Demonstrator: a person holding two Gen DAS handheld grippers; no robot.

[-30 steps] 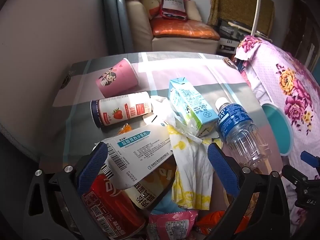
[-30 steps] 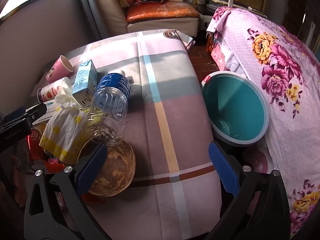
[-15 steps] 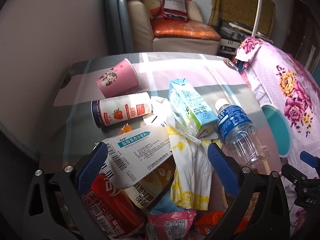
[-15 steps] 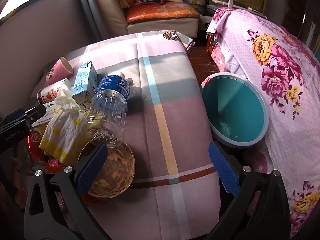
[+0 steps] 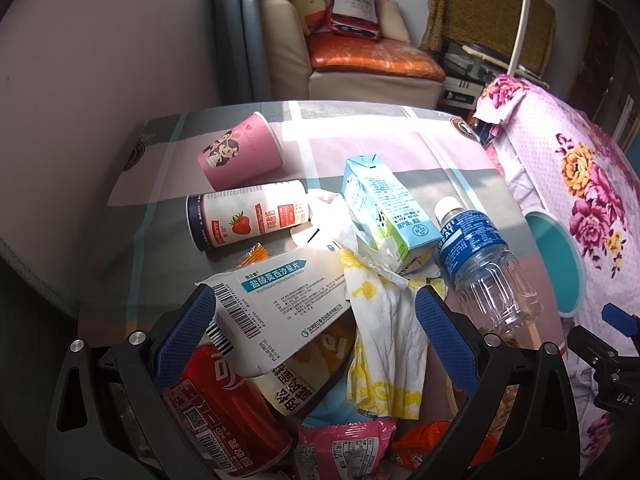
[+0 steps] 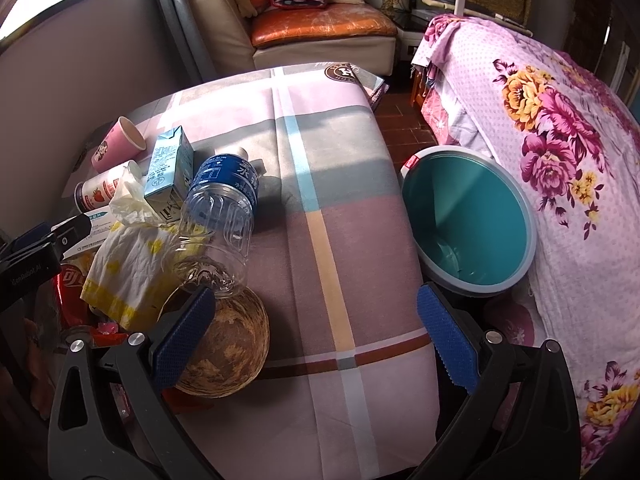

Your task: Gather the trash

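Observation:
Trash lies piled on the table: a pink paper cup [image 5: 240, 148], a strawberry drink bottle [image 5: 248, 216], a blue milk carton [image 5: 384, 208], a clear water bottle [image 5: 480, 264], a white medicine box [image 5: 280, 300], a yellow-printed tissue [image 5: 388, 344] and a red can [image 5: 224, 412]. My left gripper [image 5: 312, 336] is open, its jaws on either side of the medicine box and tissue. My right gripper [image 6: 316, 336] is open and empty over the bare tablecloth, right of the water bottle [image 6: 220, 220]. A teal bin [image 6: 464, 220] stands beside the table.
A brown woven bowl [image 6: 228, 352] sits by the right gripper's left finger. A floral-covered bed [image 6: 560, 140] lies right of the bin. A sofa [image 6: 312, 28] stands beyond the table. Snack wrappers [image 5: 344, 448] lie at the near edge.
Both views have shifted only slightly. The right gripper has edged a little forward toward the table. Nothing was taken hold of or let go.

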